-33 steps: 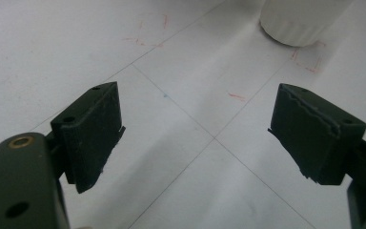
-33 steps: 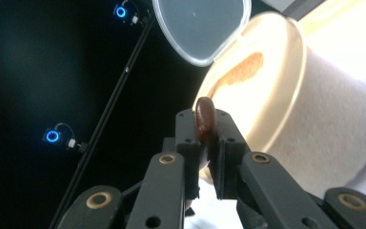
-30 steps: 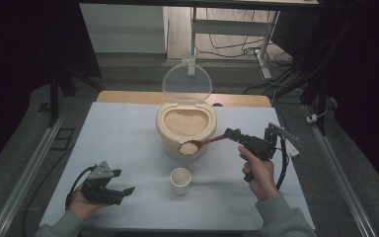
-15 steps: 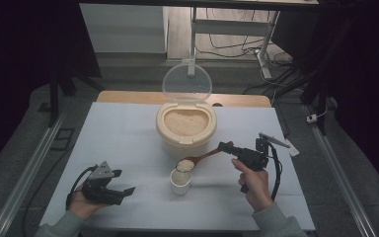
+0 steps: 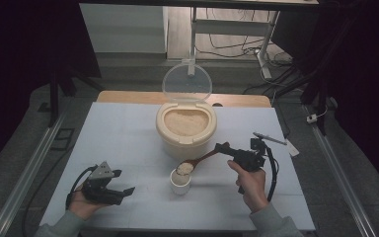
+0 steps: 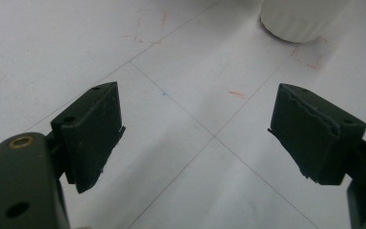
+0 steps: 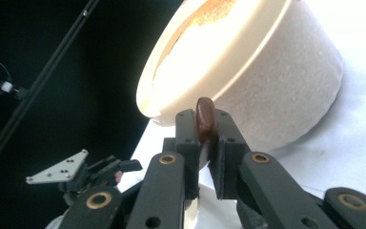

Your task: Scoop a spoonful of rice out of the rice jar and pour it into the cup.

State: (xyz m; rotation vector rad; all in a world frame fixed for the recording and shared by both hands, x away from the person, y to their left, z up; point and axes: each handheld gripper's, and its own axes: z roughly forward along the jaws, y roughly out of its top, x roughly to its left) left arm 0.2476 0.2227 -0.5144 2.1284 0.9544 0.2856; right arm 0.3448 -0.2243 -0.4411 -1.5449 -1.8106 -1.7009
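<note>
A cream rice container (image 5: 186, 129) (image 7: 248, 67) with its clear lid (image 5: 187, 83) raised stands at the table's middle, full of rice. In front of it sits a small white cup (image 5: 180, 182) (image 6: 301, 18). My right gripper (image 5: 223, 148) (image 7: 205, 143) is shut on the handle of a brown wooden spoon (image 5: 197, 162) (image 7: 205, 117); the spoon's bowl, heaped with rice, hangs just over the cup. At the table's front left my left gripper (image 5: 123, 181) (image 6: 195, 138) rests low, jaws open and empty, pointing toward the cup.
The white table (image 5: 128, 133) has thin grid lines and faint red marks. Metal rails (image 5: 24, 177) run along both sides, and a stand with cables (image 5: 264, 54) lies beyond the far edge.
My right gripper carried the rice-filled spoon from the container's front rim down and toward the near side, to just above the cup. The left gripper stayed put.
</note>
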